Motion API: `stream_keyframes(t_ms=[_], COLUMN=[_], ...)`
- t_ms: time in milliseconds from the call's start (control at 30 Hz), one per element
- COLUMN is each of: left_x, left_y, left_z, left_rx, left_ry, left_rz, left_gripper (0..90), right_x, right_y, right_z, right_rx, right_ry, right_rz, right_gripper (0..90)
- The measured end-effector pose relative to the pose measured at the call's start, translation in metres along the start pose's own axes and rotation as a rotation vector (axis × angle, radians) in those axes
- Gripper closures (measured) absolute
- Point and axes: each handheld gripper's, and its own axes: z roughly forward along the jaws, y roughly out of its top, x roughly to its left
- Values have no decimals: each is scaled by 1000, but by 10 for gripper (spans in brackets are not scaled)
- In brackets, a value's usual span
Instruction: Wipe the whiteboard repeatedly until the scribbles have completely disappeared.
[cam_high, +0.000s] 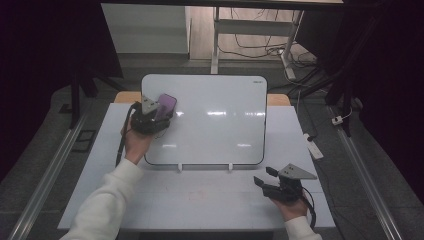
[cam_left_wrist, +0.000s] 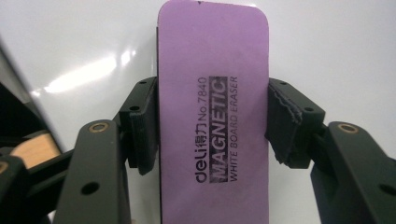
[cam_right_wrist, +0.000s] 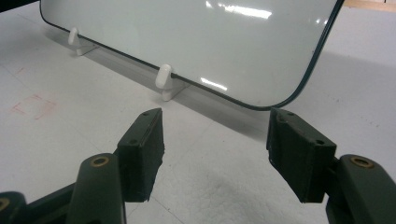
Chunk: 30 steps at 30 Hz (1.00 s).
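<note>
- Now, your whiteboard (cam_high: 215, 120) stands propped on two small white feet (cam_right_wrist: 164, 79) near the middle of the white desk (cam_high: 200, 200), its face tilted back and its dark rim rounded at the corners.
- Ahead of the board's lower edge you have a broad bare strip of desk, marked with a faint red square (cam_right_wrist: 33, 105) in the right claw view.
- To the right of the board a narrow margin of desk runs up to the desk's edge; beyond that edge a white power strip (cam_high: 314, 146) and cables lie on the floor.
- On the left, the board's upper corner sits near the desk's far edge, and a metal rail (cam_high: 47, 180) runs along the floor beside the desk.
- Your left claw (cam_high: 152, 117) is at the board's upper left corner, pinching the purple magnetic eraser (cam_left_wrist: 213, 112) across its long sides; both pads press on it in the left claw view.
- That eraser lies against or just over the white face; you cannot tell from these views whether it touches.
- Your right claw (cam_high: 262, 178) hovers low over the desk in front of the board's lower right corner, jaws spread apart with nothing between them, well apart from the board's rim.
</note>
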Motion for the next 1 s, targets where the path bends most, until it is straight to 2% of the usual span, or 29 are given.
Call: stream_keyframes(t_ms=[133, 267, 433, 733, 1000], left_x=[9, 6, -3, -23, -35], left_y=[8, 6, -13, -47, -71], left_z=[0, -1, -4, -10, -14], left_rx=[0, 6, 13, 40, 58], left_ry=[15, 21, 9, -9, -38], left_rz=[-19, -3, 18, 103, 139], left_gripper=[410, 410, 410, 411, 410], right_x=[0, -1, 0, 2, 2], right_y=[0, 0, 0, 0, 0], right_z=[-1, -1, -1, 1, 1], right_rx=[-1, -2, 0, 4, 3], right_ry=[-1, -2, -1, 2, 1], right_rz=[3, 1, 1, -8, -6], right_gripper=[364, 364, 364, 364, 364])
